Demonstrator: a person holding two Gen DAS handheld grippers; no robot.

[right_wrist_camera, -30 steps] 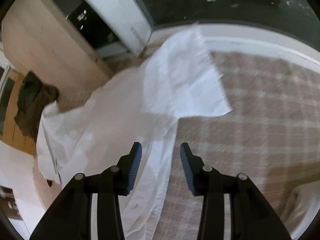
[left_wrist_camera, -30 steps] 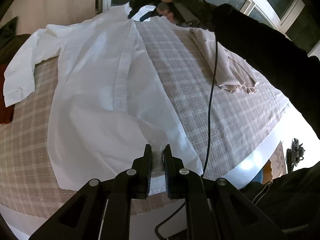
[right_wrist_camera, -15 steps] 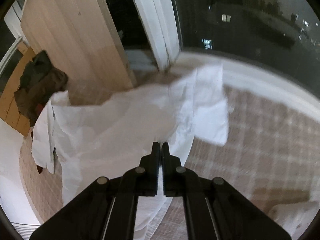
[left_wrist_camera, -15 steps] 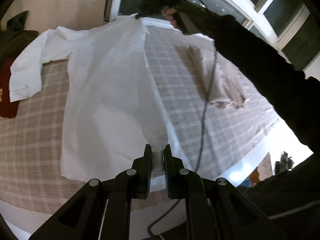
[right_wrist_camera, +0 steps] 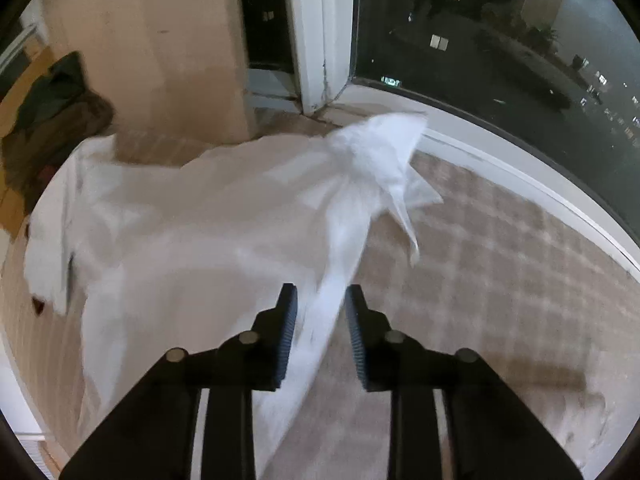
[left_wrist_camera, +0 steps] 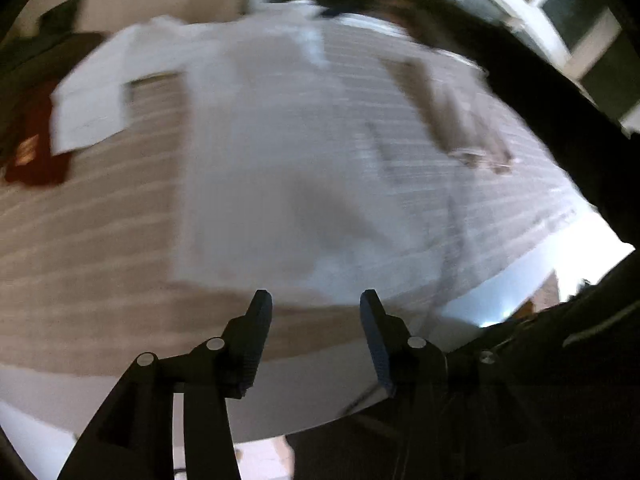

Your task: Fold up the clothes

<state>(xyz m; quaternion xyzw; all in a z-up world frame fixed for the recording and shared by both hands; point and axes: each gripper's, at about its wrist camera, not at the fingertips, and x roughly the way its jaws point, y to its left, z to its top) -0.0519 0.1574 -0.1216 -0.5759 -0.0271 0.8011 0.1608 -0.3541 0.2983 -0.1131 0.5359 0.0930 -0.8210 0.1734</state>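
In the left wrist view, which is blurred, the left gripper (left_wrist_camera: 316,304) has its jaws wide apart and holds nothing; the lower hem of the white shirt (left_wrist_camera: 288,168) lies just above the fingertips, at 12 o'clock. The shirt is spread on the checked bedcover (left_wrist_camera: 80,248), with one sleeve (left_wrist_camera: 88,108) reaching to 10 o'clock. A beige garment (left_wrist_camera: 452,112) lies on the cover at 2 o'clock, and a dark red cloth (left_wrist_camera: 32,156) at 9 o'clock. In the right wrist view, the right gripper (right_wrist_camera: 320,300) has its jaws moderately apart, with a band of the shirt (right_wrist_camera: 208,232) running between them; whether it touches the pads I cannot tell. The collar part (right_wrist_camera: 384,152) points to 1 o'clock, near the window (right_wrist_camera: 500,32). Dark clothes (right_wrist_camera: 52,108) are at 10 o'clock.
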